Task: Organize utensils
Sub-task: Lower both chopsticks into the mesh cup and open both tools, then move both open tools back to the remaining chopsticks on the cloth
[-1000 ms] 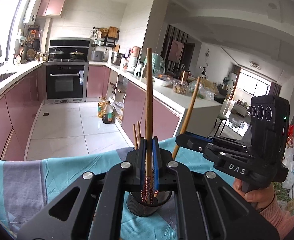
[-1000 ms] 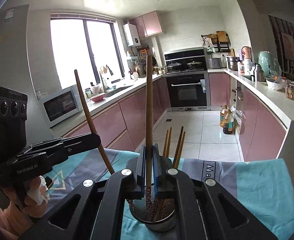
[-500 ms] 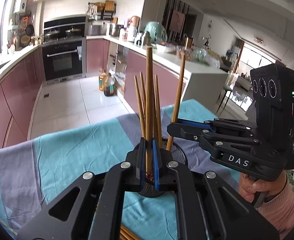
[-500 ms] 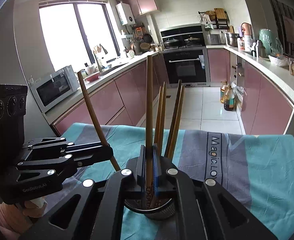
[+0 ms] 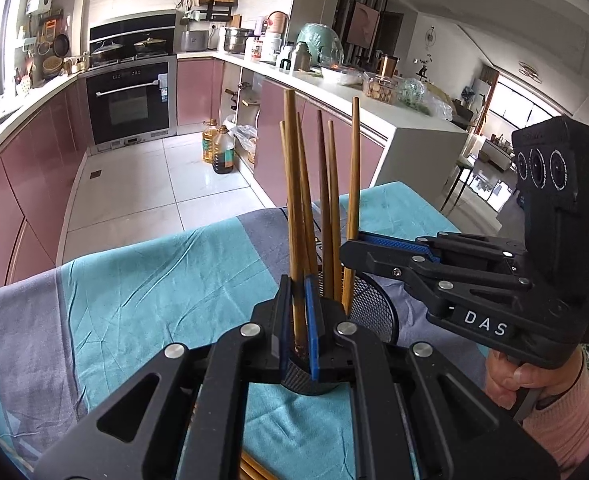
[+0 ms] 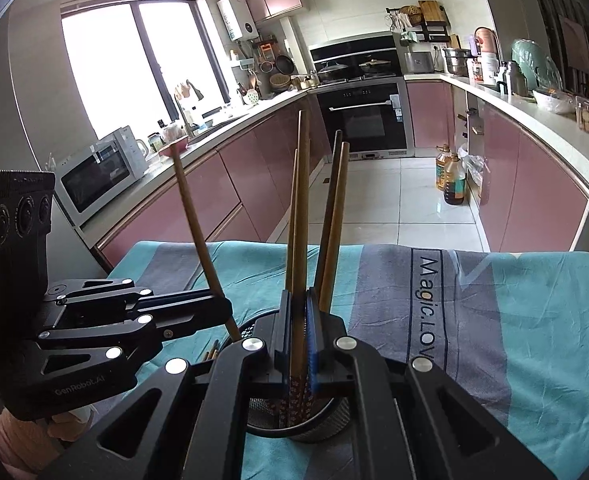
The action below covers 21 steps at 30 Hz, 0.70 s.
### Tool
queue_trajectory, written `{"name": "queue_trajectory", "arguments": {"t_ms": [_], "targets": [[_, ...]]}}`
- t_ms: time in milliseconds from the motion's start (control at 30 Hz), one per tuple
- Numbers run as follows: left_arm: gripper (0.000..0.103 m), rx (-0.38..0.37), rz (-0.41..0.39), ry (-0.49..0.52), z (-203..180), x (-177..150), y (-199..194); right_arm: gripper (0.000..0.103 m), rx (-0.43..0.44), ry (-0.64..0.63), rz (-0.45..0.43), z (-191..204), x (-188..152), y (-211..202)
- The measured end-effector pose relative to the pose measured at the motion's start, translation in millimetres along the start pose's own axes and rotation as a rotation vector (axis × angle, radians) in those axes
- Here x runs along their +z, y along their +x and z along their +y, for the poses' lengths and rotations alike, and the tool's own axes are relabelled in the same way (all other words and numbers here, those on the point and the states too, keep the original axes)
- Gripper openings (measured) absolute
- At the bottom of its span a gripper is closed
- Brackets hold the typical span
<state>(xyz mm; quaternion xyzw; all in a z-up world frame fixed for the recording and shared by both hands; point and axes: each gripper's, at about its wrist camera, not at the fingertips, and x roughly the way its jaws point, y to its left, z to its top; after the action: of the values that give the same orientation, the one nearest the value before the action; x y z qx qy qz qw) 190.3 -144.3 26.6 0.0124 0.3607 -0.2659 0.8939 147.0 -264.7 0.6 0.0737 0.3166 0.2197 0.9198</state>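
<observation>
Black left gripper (image 5: pixel 299 320): blue pads either side of tan wooden chopstick (image 5: pixel 292 216) between fingers; chopstick end dark brown.
Black right gripper (image 6: pixel 299 344): blue pad on right finger; brown chopstick with dark floral-patterned end (image 6: pixel 300 240) between fingers.
Black mesh metal utensil cup (image 5: pixel 370 312) just beyond left fingers; rim silvery in right view.
Teal cloth with grey-lavender stripes (image 6: pixel 534 320) beneath fingers; dark navy lettering right of right fingers.
Pink sleeve (image 5: pixel 566 412) behind right gripper.
</observation>
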Motion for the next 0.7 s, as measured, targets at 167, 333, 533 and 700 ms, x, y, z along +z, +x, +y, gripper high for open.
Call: {"name": "queue_trajectory", "arguments": {"t_ms": [167,333,533,700], "targets": [[0.013,0.003,-0.003,-0.013,5,-3,-1,0.008,-0.004,0.021,0.006,-5,0,3],[0.014,0.011,-0.021,-0.025,10,-11,-8,0.008,-0.008,0.034,0.010,-6,-6,2],[0.022,0.050,-0.076,-0.023,14,-27,-31,0.014,-0.001,0.024,-0.004,0,-15,-10],[0.030,0.088,-0.105,-0.039,26,-49,-55,0.019,0.053,-0.014,-0.040,14,-26,-33]]}}
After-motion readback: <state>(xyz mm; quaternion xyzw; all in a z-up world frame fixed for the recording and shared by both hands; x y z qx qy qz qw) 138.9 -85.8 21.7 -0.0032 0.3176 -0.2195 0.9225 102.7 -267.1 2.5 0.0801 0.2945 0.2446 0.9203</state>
